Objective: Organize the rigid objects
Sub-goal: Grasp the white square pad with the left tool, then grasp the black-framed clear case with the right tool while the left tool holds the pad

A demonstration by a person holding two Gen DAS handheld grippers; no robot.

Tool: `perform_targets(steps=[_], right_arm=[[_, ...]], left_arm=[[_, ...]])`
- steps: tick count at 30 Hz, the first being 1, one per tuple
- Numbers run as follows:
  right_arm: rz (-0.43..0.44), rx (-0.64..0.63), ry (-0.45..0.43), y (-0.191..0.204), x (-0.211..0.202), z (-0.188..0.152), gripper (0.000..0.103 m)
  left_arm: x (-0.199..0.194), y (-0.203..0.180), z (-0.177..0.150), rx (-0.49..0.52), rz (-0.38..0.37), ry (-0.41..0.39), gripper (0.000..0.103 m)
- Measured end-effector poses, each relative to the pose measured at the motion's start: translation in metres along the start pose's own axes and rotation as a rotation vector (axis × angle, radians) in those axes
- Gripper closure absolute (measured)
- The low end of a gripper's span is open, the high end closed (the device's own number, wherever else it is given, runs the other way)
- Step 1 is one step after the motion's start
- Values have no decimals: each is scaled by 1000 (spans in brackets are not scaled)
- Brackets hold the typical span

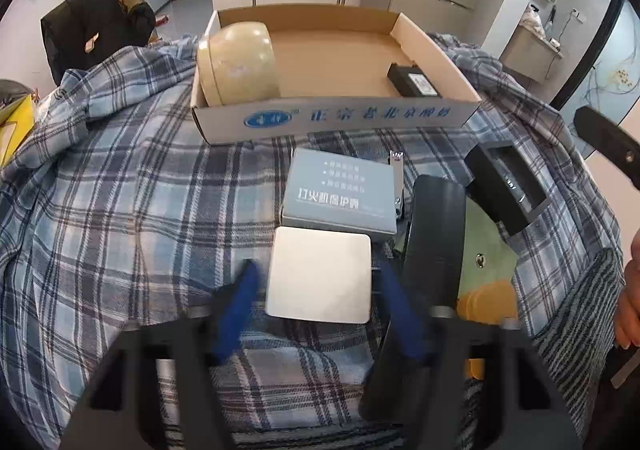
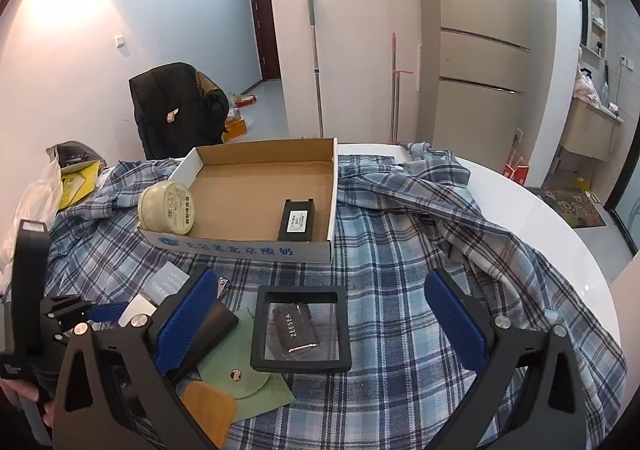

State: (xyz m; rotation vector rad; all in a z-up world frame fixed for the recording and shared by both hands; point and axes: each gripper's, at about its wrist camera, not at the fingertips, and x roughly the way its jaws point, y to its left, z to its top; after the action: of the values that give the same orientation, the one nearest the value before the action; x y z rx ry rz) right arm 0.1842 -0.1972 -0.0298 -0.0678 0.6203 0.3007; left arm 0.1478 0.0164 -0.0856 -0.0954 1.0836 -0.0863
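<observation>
A shallow cardboard box (image 1: pixel 340 120) (image 2: pixel 248 246) lies on a plaid cloth and holds a round cream tin (image 1: pixel 236 64) (image 2: pixel 167 206) and a black battery-like block (image 1: pixel 414 79) (image 2: pixel 297 220). My left gripper (image 1: pixel 320 282) is open, its blue fingers on either side of a white square plate (image 1: pixel 320 274). Beyond it lie a grey carton (image 1: pixel 340 190), nail clippers (image 1: pixel 397 182) and a black flat case (image 1: pixel 438 234). My right gripper (image 2: pixel 320 314) is open above a black frame case (image 2: pixel 301 328) marked ZEESEA.
A green pouch (image 2: pixel 244 374) and an orange piece (image 2: pixel 210 406) lie under the black case. The plaid cloth (image 1: pixel 120 190) covers a round white table (image 2: pixel 560 218). A chair with a black jacket (image 2: pixel 176 106) stands behind. Yellow bags (image 2: pixel 76 178) sit at the left.
</observation>
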Motion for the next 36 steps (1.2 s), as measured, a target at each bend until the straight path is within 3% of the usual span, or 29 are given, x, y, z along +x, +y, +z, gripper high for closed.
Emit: perform_targets(steps=[1,4,9,15,18,22,25,31,36], right_arm=[[1,1,2,0,0,0,0],[-2,4,4,-1,1,0,0],[-9,-4,6,-1,2,-1,0],[14,-4,13,0,4,-2,0],[28,-16,31,1,9,-3,0],[76,25,93,-3,24,-6,1],[90,24,131,0,35,-11,4],[47,-37,178,12,53,-21,9],[17,-25,204,12,60,-25,22]], left_arm=[[0,0,0,2,0,-3,34],[-2,3,0,-12,-19,-26,51],[-9,7,-1,-34,6,-60,51],[-49,8,-2,-46,31,-268,51],[-61,16,-2,-97,8,-348,51],[-83,18,-7,-110,76,-522,51],[-94,18,-11,-117,84,-588,51],[-98,16,-13,-99,87,-599,51],[-93,21,-13,-118,-14,-579,51]])
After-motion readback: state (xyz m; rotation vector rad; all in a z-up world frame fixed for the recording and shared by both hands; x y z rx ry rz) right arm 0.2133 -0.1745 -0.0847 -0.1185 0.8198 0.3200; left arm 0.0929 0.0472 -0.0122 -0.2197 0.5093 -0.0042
